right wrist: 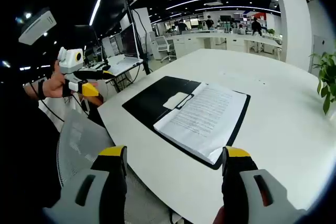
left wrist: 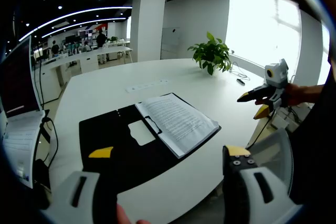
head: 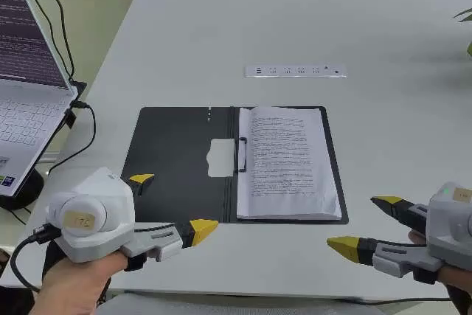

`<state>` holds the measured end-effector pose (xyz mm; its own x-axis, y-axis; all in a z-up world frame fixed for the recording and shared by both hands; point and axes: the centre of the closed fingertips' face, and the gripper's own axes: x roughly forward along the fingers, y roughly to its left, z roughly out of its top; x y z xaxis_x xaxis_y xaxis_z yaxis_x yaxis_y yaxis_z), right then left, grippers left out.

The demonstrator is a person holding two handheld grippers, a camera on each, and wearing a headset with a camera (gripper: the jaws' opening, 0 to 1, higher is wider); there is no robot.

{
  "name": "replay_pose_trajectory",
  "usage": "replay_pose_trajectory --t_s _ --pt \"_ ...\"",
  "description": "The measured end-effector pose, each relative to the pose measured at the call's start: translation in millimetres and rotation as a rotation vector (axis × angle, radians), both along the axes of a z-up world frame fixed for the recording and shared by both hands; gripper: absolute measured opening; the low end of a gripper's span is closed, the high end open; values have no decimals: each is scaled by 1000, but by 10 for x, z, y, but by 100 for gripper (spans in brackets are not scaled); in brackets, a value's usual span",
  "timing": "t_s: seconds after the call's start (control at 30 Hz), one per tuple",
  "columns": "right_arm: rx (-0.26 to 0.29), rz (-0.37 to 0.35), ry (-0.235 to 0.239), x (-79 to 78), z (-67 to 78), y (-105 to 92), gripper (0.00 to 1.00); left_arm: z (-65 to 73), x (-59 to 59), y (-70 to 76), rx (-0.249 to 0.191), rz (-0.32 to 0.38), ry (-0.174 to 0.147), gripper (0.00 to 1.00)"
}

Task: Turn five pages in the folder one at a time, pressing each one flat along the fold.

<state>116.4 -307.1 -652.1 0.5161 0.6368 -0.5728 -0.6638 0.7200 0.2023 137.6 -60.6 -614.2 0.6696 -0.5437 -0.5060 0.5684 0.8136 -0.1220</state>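
The right gripper [head: 365,223], hovering with jaws spread wide and empty like the left gripper [head: 172,203], needed to pinch only the outer corner of the top page [head: 287,160], apparently loose. The black folder [head: 177,175] lay unfolded on the white table [head: 383,108], its long spine pointing away from the person, pages on the right half.

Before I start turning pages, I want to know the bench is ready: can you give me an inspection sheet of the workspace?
Surface: white table, folder near its front edge.
Job's things: black folder lies open; stack of pages lies flat on its right half under a clip.
Clutter: power strip beyond the folder; open laptop at the left edge.
Grippers: left gripper open by the folder's near left corner; right gripper open, right of the folder; both hold nothing.
Cables: black cable loops from beside the laptop.
Surroundings: potted plant, office desks, people far behind.
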Motion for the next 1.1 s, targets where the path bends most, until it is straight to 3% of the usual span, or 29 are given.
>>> replay_pose_trajectory --t_s 1.1 --pt "-8 -1 7 -6 -6 -4 73 -22 7 49 -14 13 12 80"
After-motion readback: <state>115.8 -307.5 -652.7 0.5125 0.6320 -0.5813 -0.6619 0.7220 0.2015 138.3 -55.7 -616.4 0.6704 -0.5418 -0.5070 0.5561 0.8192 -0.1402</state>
